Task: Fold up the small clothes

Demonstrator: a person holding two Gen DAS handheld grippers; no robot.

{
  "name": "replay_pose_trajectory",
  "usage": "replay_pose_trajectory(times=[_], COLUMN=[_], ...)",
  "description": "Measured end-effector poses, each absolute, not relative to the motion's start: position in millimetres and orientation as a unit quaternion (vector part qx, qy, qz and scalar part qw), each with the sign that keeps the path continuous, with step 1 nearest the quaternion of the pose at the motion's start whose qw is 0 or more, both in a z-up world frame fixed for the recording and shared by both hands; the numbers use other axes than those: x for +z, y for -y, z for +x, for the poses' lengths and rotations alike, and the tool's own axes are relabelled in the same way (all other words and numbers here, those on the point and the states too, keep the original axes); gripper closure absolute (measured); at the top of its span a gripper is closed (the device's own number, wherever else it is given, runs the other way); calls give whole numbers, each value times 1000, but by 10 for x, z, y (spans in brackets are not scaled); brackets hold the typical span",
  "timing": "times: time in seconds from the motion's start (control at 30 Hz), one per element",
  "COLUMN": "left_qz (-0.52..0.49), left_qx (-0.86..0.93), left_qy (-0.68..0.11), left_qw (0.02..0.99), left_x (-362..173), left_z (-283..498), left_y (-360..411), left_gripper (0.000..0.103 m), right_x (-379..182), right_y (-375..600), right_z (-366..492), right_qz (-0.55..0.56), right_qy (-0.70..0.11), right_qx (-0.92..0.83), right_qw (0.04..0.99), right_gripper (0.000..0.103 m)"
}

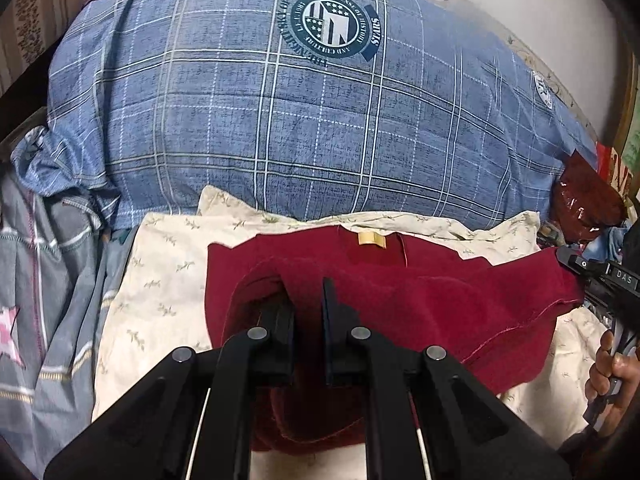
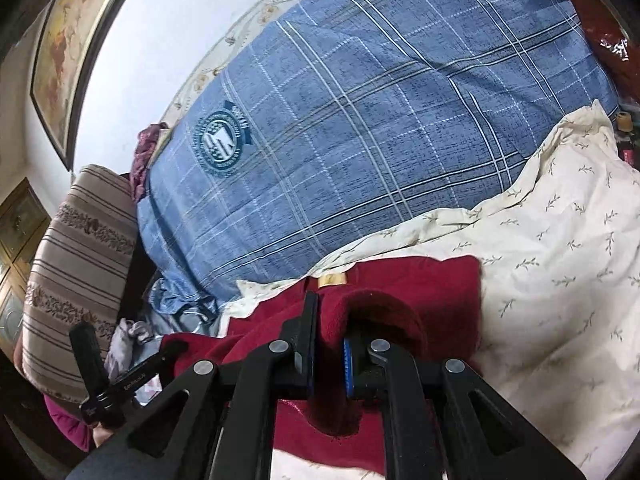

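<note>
My left gripper [image 1: 306, 296] is clamped on a raised fold of the dark red fleece garment [image 1: 440, 292], its jaws nearly together with the cloth pinched between them. My right gripper [image 2: 328, 320] is likewise closed on a fold of the same garment [image 2: 440, 280], which bulges up over its right finger. The garment lies on a cream sheet with a small leaf print [image 1: 168, 280] that covers the bed, just in front of a big blue plaid duvet [image 1: 280, 120].

A small tan label [image 1: 372, 239] sits at the garment's neckline; I cannot read it. The duvet carries a round dark teal emblem [image 1: 334, 26] with a banner reading "STARS"; the ring text is too warped to read in full.

The left wrist view shows the hand [image 1: 612, 372] holding the right gripper's body, marked "DAS", a grey striped cloth [image 1: 48, 280] at the left edge and a shiny dark red packet [image 1: 584, 196] beyond the duvet. The right wrist view instead shows a striped sofa arm [image 2: 76, 264] and a framed picture [image 2: 72, 40] on the wall.
</note>
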State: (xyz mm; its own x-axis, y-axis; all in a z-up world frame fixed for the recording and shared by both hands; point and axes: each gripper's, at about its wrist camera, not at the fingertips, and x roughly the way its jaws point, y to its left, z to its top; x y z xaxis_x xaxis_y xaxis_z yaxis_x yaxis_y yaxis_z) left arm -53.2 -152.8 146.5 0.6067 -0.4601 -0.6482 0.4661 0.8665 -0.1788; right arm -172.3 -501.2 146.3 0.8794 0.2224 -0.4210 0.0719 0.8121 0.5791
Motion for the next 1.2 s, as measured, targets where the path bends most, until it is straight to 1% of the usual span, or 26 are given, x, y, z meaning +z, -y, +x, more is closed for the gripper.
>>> replay_pose_trajectory(times=[0.27, 0.57, 0.63, 0.67, 0.73, 0.77, 0.8, 0.83, 0.9, 0.93, 0.97, 1.0, 1.1, 1.2], left_qz=[-18, -32, -29, -29, -32, -38, -48, -54, -62, -63, -66, -74, -93, -80], left_qx=[-255, -248, -242, -242, -243, -246, -251, -251, -241, -233, -226, -224, -219, -215], left_qy=[-381, -424, -436, -445, -463, -469, -471, -467, -443, -434, -425, -421, -427, -436], left_qw=[889, 870, 866, 862, 852, 847, 844, 846, 861, 868, 874, 876, 873, 871], left_x=[1273, 924, 838, 793, 742, 740, 766, 803, 936, 983, 1034, 1071, 1083, 1032], left_z=[-129, 268, 313, 341, 397, 412, 413, 402, 353, 337, 326, 323, 345, 323], left_y=[1636, 1741, 1749, 1755, 1752, 1741, 1722, 1701, 1619, 1580, 1536, 1486, 1383, 1409], left_gripper=[95, 95, 91, 89, 76, 72, 57, 40, 27, 27, 27, 26, 26, 26], right_x=[1239, 794, 663, 589, 517, 520, 543, 608, 740, 831, 918, 976, 1065, 1085], right_y=[5144, 5320, 5391, 5447, 5536, 5585, 5605, 5613, 5553, 5492, 5435, 5409, 5392, 5240], right_z=[-1306, -820, -741, -712, -685, -702, -718, -763, -835, -894, -967, -1028, -1154, -1127], right_qz=[310, 333, 351, 372, 408, 426, 432, 430, 406, 383, 360, 348, 348, 313], right_qy=[-266, -315, -331, -339, -350, -345, -340, -330, -323, -319, -312, -305, -295, -314], right_qx=[24, 3, 0, 0, 4, 9, 11, 12, 5, -5, -16, -23, -22, -5], right_qw=[913, 889, 876, 864, 844, 836, 836, 840, 855, 867, 879, 886, 890, 896], right_gripper=[94, 94, 93, 92, 91, 90, 89, 86, 77, 64, 52, 50, 49, 50])
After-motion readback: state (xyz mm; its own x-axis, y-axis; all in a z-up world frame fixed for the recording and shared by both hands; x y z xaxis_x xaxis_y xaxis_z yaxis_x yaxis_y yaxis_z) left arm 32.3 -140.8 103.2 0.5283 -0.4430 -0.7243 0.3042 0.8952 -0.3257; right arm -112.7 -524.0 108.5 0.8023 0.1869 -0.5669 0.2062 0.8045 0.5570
